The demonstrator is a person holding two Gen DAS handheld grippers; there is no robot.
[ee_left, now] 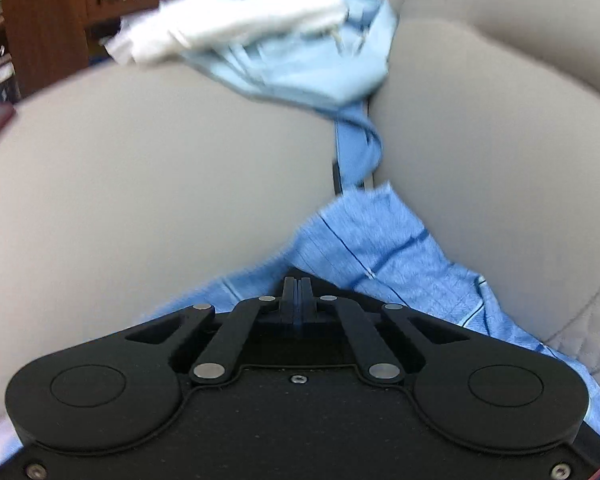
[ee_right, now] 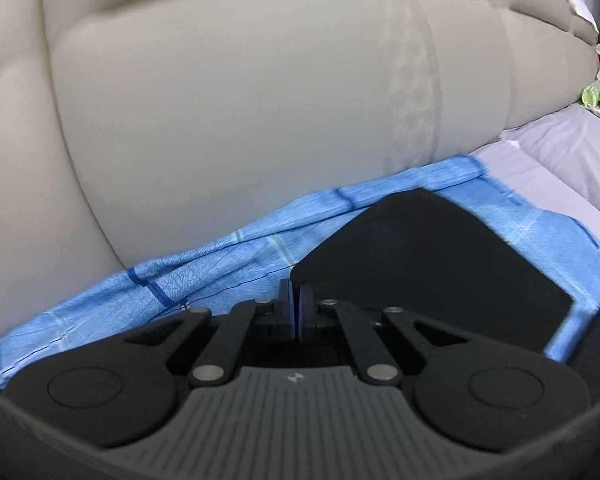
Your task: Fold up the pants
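- The pants point(ee_left: 384, 248), blue with a faint check, lie on a beige sofa cushion point(ee_left: 160, 168); one twisted strip of the cloth runs away from the left gripper point(ee_left: 297, 284) toward the seam between cushions.
- The left gripper has its fingers pressed together, with blue fabric directly under and ahead of the tips; it seems to pinch an edge of the pants, though the pinch point itself is hidden by the fingers.
- In the right wrist view the right gripper point(ee_right: 296, 300) also has its fingers nearly together, over the pants point(ee_right: 204, 264), apparently clamping the cloth; a thin gap shows between the fingers, so I judge the grasp rather than see it.
- Progress: my judgement is that the fold is at an early or middle stage. The cloth looks rumpled and twisted, no neat flat fold is visible.
- Beyond the pants, further along the cushion, lies a heap of pale blue and white laundry point(ee_left: 268, 36), blurred.
- A flat black shape point(ee_right: 432, 252) rests over the pants just beside the right gripper; I cannot tell what it is.
- The full outline of the pants, waistband and legs, is cut off in both views.
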